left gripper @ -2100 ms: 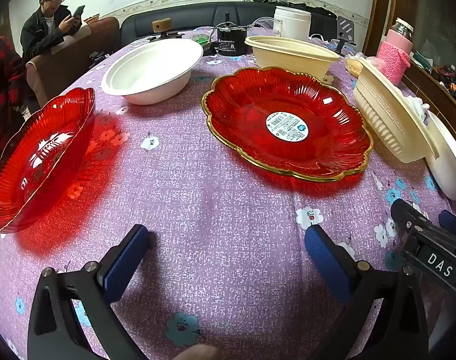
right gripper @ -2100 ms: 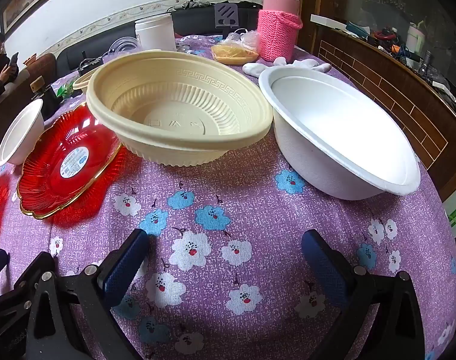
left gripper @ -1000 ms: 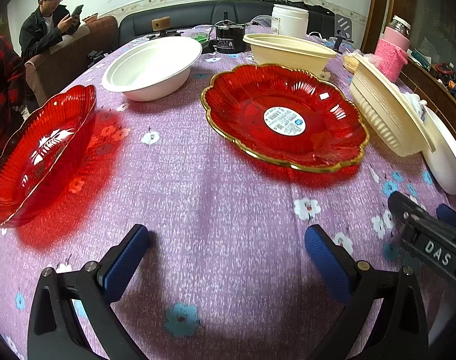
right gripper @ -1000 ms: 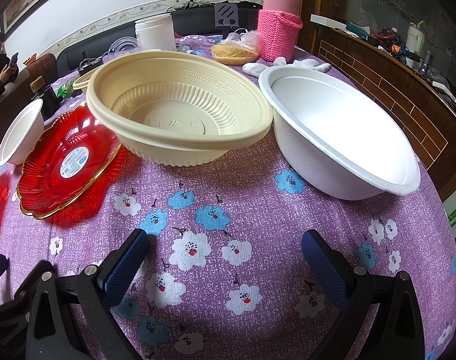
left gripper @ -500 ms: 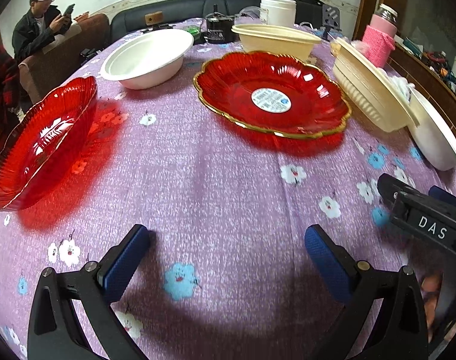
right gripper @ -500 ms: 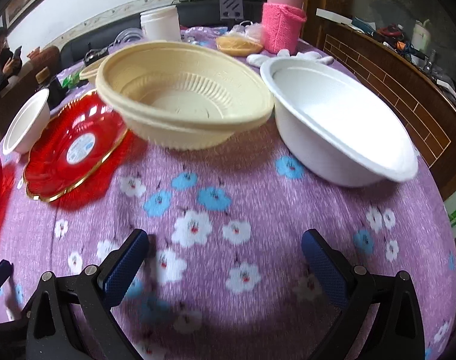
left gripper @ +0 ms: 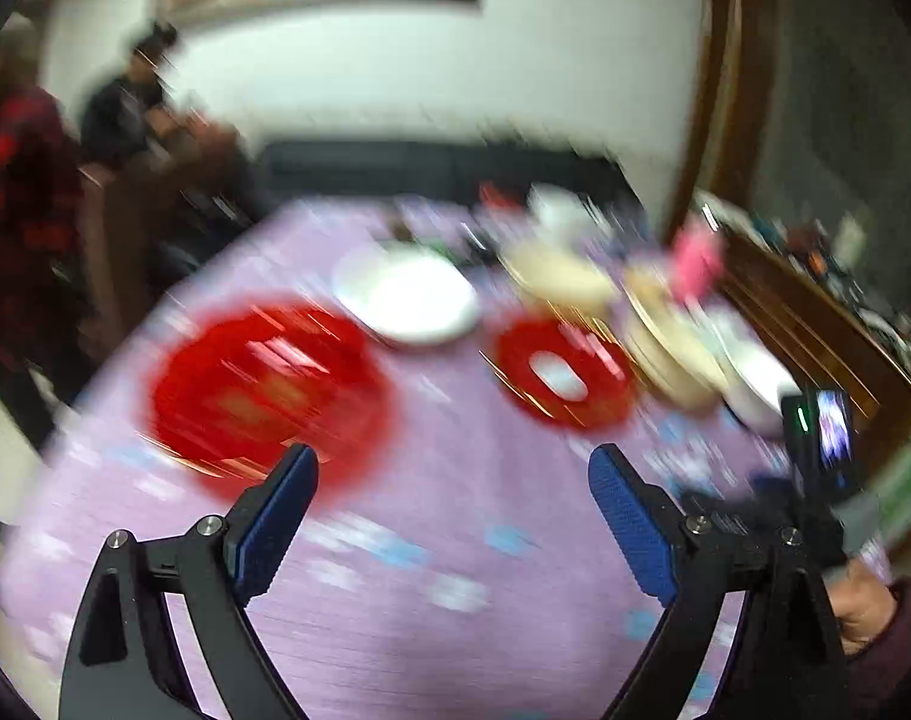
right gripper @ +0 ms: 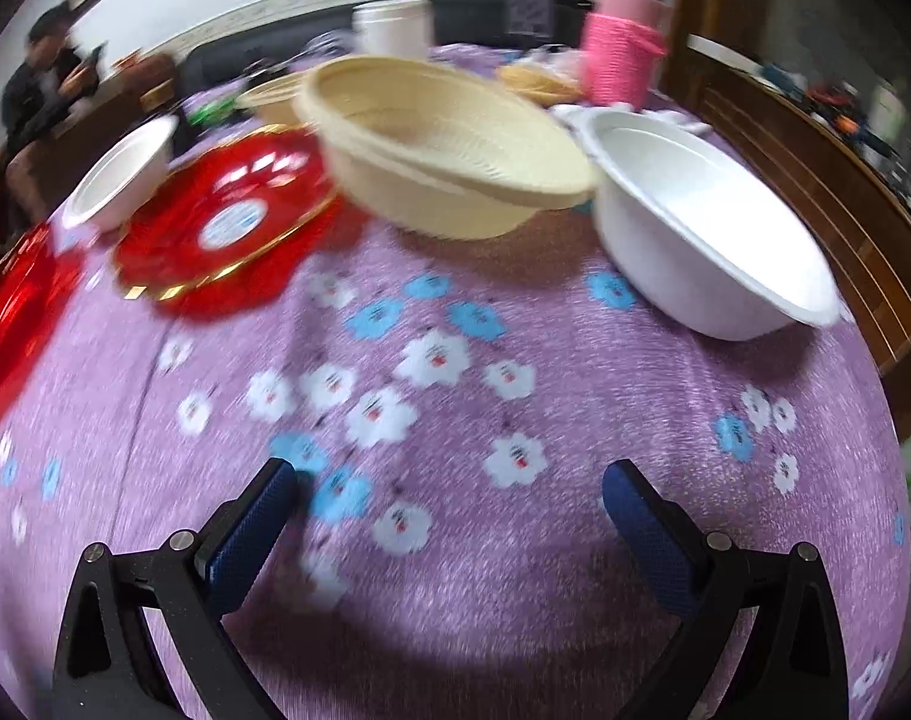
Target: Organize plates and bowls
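A: The left claw (left gripper: pixel 452 471) hangs over the near edge of the tabletop (left gripper: pixel 431 618), its jaws wide apart with nothing between them, though they have just been closing a little. What lies beyond it?

B: Mostly smear. The left wrist view is badly blurred. A red plate (left gripper: pixel 263 384) sits toward the left edge, a second red plate with a label (left gripper: pixel 566 375) further right, and a white bowl (left gripper: pixel 407 300) behind and between them. The cream shapes toward the right edge cannot be separated in that view.

A: And the right claw (right gripper: pixel 449 489)?

B: It is spread wide as well, empty, over bare flowered cloth near the tabletop's near edge. Its view is sharper. A cream bowl (right gripper: pixel 449 150) stands tilted past it, and a large white bowl (right gripper: pixel 707 222) just beside that, toward the right edge. Whether the two rims touch is unclear.

A: What is cut off?

B: The far red plate at the left edge runs out of the right wrist view. A second cream bowl (right gripper: pixel 272 97) is half hidden behind the first. A pink-sleeved flask (right gripper: pixel 623 54) and a white tub (right gripper: pixel 392 27) stand at the far edge.

A: Anyone visible?

B: A seated person (right gripper: pixel 47 84) beyond the far left corner, blurred, and a hand (left gripper: pixel 866 612) cropped at the lower right of the left wrist view.
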A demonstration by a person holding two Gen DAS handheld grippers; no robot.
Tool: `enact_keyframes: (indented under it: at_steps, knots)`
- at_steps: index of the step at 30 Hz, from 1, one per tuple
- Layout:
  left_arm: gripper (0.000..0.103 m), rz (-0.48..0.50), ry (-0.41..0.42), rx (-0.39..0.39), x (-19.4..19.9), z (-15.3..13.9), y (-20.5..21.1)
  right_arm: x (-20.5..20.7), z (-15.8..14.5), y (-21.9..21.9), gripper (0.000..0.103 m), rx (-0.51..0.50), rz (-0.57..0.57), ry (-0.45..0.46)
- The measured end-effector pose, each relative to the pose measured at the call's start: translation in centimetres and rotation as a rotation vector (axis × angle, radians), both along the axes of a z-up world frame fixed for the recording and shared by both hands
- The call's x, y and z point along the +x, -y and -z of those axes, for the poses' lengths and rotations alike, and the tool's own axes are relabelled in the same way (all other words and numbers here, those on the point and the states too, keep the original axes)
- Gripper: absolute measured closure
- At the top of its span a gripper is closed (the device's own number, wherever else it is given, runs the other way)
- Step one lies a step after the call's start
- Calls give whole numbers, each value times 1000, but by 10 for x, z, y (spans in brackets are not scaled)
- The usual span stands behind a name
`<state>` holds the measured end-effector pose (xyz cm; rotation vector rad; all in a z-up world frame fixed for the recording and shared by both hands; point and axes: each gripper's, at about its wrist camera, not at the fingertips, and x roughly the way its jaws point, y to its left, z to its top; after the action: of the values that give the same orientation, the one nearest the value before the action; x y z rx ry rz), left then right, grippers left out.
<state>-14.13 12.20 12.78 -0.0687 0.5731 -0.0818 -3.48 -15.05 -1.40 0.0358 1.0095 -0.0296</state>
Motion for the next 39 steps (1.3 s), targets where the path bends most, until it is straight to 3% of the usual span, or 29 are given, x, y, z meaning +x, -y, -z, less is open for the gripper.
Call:
enact_keyframes:
  at_steps: [2,4,6,9,10,15,20,22,27,31,33,39]
  knots:
    - [8,-83,71,28,-12,-21,-32,-2,-6,-3,1,8,-26,-15]
    - [7,-153,109,41,-16,-37,-66,-10,-26,-9,2,8,-39,57]
    - [7,-204,110,48,-15,-46,-95,-18,-54,-21,2,1,-59,155]
    - [7,-213,90,19,-2,-48,-134,-28,-96,-43,1,89,-97,309]
    - [7,-214,74,12,6,-46,-146,-24,-102,-50,1,112,-107,315]
    - [7,-229,-49,-6,53,-30,-181,14,-105,-112,1,240,-221,213]
    - [7,-216,-236,-174,112,8,-212,45,-85,-180,7,326,-323,107]
    - [7,-229,-277,-200,129,26,-217,58,-77,-201,10,351,-342,77]
    - [7,-224,-370,-277,158,63,-224,82,-62,-231,15,355,-334,27]
    - [7,-217,-391,-250,173,73,-221,99,-50,-244,19,336,-312,-16]
    - [11,-207,-408,-245,179,78,-221,103,-44,-244,24,343,-304,-40]
    - [51,-172,-489,-240,197,101,-213,111,-28,-254,47,345,-313,-87]
